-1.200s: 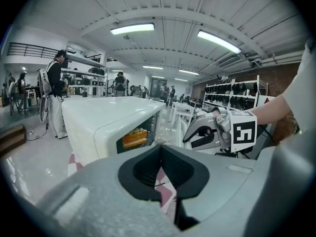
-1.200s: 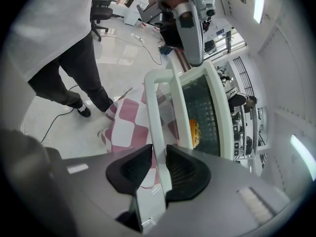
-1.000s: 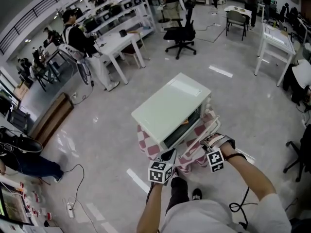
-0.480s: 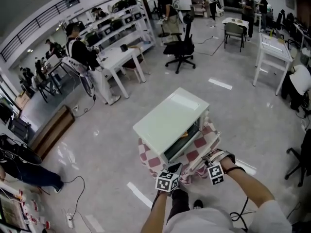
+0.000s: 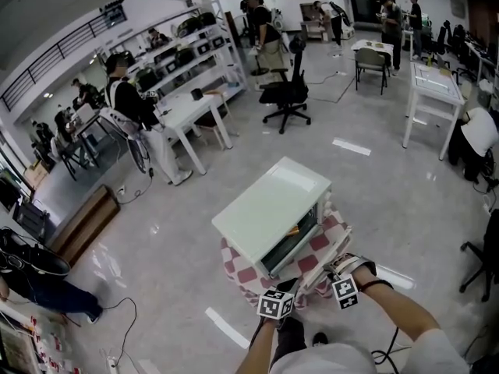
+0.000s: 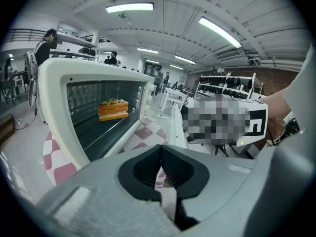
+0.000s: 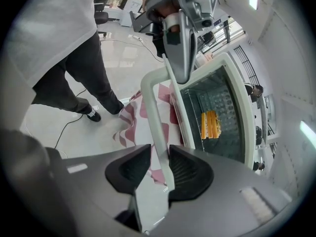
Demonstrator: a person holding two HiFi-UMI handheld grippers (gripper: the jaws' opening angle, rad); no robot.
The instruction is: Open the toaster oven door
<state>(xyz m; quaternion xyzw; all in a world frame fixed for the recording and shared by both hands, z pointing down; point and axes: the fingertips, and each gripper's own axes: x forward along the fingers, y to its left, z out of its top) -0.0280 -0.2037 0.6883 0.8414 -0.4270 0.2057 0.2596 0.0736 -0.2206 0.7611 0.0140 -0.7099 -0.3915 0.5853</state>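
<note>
A pale green toaster oven (image 5: pixel 273 201) sits on a small table under a red-and-white checked cloth (image 5: pixel 242 267). Its door (image 5: pixel 316 275) hangs open toward me, and a layered orange slice (image 6: pixel 113 109) lies on the rack inside. My right gripper (image 7: pixel 160 169) has the door's white handle bar (image 7: pixel 157 117) between its jaws. Those jaws have just been opening and one pad stands off the bar. My left gripper (image 6: pixel 160 164) is shut with nothing in it, just in front of the open door (image 6: pixel 177 127). It also shows in the right gripper view (image 7: pixel 180 75), above the handle.
My own legs and shoes (image 7: pixel 84 78) stand close to the table, with a cable on the floor (image 5: pixel 386 357) at my right. White desks (image 5: pixel 187 111), a black office chair (image 5: pixel 284 92) and several people fill the room farther off.
Both grippers have sunk and come toward me in front of the oven. The door has swung further down with the right gripper.
</note>
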